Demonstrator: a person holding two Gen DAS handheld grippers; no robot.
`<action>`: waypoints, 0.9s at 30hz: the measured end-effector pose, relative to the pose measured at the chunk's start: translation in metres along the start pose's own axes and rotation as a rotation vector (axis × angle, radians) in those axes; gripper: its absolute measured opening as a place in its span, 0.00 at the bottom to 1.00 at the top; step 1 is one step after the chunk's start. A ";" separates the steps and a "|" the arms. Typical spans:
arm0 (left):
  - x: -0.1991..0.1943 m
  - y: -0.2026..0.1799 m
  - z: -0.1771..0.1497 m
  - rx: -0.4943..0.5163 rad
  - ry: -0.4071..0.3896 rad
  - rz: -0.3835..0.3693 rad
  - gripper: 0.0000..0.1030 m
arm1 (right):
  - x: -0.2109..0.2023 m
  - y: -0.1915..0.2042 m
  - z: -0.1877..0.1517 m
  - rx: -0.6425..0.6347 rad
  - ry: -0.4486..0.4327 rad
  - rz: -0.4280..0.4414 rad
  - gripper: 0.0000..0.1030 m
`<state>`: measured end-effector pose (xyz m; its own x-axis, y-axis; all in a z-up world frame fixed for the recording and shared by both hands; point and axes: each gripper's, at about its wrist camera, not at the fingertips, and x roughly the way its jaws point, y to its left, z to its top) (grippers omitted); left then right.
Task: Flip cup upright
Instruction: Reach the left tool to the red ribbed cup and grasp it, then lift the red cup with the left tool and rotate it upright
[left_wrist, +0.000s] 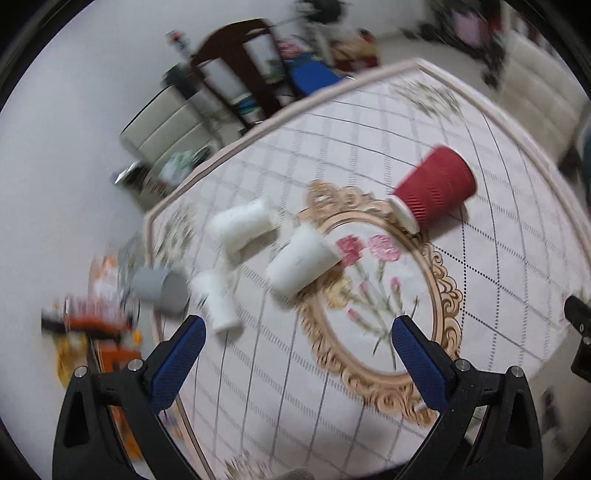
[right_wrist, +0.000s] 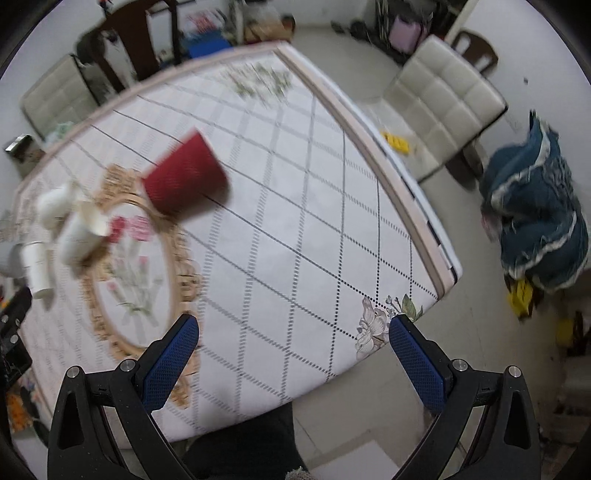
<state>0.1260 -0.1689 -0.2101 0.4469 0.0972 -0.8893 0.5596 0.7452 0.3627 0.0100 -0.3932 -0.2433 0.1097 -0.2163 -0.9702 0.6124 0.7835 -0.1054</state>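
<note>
A red ribbed paper cup (left_wrist: 434, 188) lies on its side on the table, at the upper right of the gold oval print; it also shows in the right wrist view (right_wrist: 184, 177). Three white cups lie on their sides to its left: one (left_wrist: 301, 262) on the oval's edge, one (left_wrist: 242, 223) behind it, one (left_wrist: 218, 302) nearer. A grey cup (left_wrist: 160, 288) lies at the table's left edge. My left gripper (left_wrist: 297, 332) is open and empty above the table, short of the cups. My right gripper (right_wrist: 293, 332) is open and empty over the near right corner.
The table (right_wrist: 314, 221) has a white checked cloth with a floral oval. Cream chairs stand at the far left (left_wrist: 166, 129) and at the right (right_wrist: 443, 99). A blue cloth heap (right_wrist: 535, 221) lies on the floor right of the table. Clutter lies on the floor at left.
</note>
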 end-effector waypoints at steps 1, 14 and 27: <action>0.009 -0.011 0.010 0.051 -0.003 0.009 1.00 | 0.013 -0.004 0.005 0.004 0.017 -0.005 1.00; 0.083 -0.125 0.110 0.491 -0.020 -0.027 0.89 | 0.152 -0.067 0.075 0.084 0.214 -0.070 1.00; 0.121 -0.168 0.142 0.592 0.023 -0.068 0.83 | 0.195 -0.103 0.102 0.146 0.282 -0.086 1.00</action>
<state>0.1852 -0.3754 -0.3392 0.3853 0.0814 -0.9192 0.8831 0.2564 0.3929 0.0482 -0.5755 -0.3995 -0.1556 -0.0919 -0.9835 0.7180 0.6733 -0.1765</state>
